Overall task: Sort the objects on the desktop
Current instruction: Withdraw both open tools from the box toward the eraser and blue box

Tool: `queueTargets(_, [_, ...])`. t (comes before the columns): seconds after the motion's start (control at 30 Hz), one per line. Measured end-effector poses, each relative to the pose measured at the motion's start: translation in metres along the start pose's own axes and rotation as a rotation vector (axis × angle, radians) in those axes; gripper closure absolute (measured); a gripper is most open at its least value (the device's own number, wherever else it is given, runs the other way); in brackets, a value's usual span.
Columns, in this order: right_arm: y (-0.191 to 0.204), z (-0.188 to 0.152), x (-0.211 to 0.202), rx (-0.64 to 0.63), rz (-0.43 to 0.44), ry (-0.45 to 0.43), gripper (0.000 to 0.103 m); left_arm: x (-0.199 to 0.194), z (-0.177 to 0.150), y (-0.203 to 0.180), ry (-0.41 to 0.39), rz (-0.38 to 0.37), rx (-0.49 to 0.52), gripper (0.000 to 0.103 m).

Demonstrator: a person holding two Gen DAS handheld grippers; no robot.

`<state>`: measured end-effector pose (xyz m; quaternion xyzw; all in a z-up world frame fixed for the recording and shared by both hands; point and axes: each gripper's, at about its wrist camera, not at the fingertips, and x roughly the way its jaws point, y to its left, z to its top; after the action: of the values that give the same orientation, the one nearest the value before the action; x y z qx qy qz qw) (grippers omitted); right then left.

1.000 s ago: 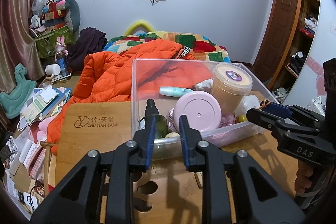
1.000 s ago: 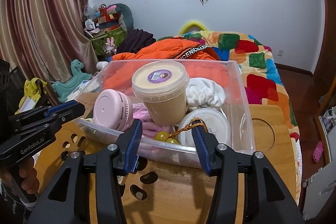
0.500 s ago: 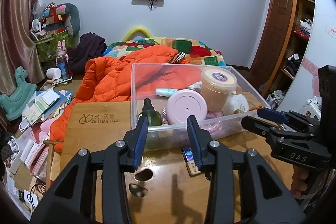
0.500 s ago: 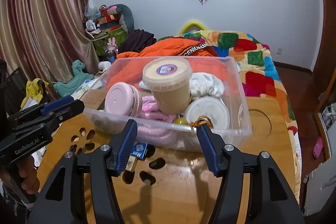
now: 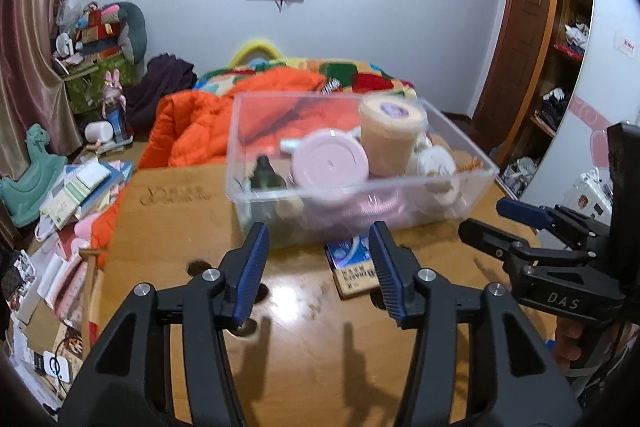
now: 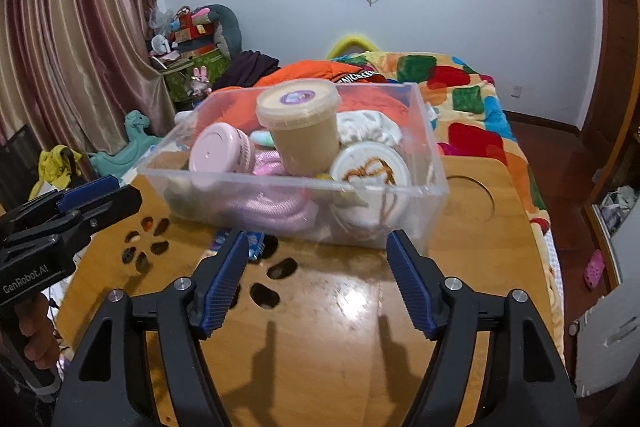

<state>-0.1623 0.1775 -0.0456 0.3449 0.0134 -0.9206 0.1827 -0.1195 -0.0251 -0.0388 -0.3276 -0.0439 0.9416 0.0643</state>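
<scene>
Sorting looks nearly done: ahead of both empty, opening grippers, left gripper (image 5: 318, 269) and right gripper (image 6: 316, 281), the clear bin (image 6: 430, 163) is full; only a small blue packet (image 5: 352, 261) lies outside.

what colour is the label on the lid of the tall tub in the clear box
Purple, on the beige tub's lid; the right wrist view shows it best.

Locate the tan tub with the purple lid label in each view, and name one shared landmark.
Left wrist view: the tan tub stands right of centre inside the clear bin.
Right wrist view: the tub is centre, above the bin's near wall.
Shared landmark: the pink round lid left of it.
</scene>
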Motion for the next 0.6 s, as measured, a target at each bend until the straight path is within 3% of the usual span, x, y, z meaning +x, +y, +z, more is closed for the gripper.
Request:
queueTargets(0.3, [-0.021,-0.017,0.005,0.053,0.010,0.036,0.035,0.037,-0.023,-0.027,0.109,-0.001,0.025,0.052])
queueTargets(0.6, [-0.031,-0.021,0.011,0.074,0.021,0.048,0.035,0.057,-0.032,-0.045,0.156,0.017,0.043,0.056])
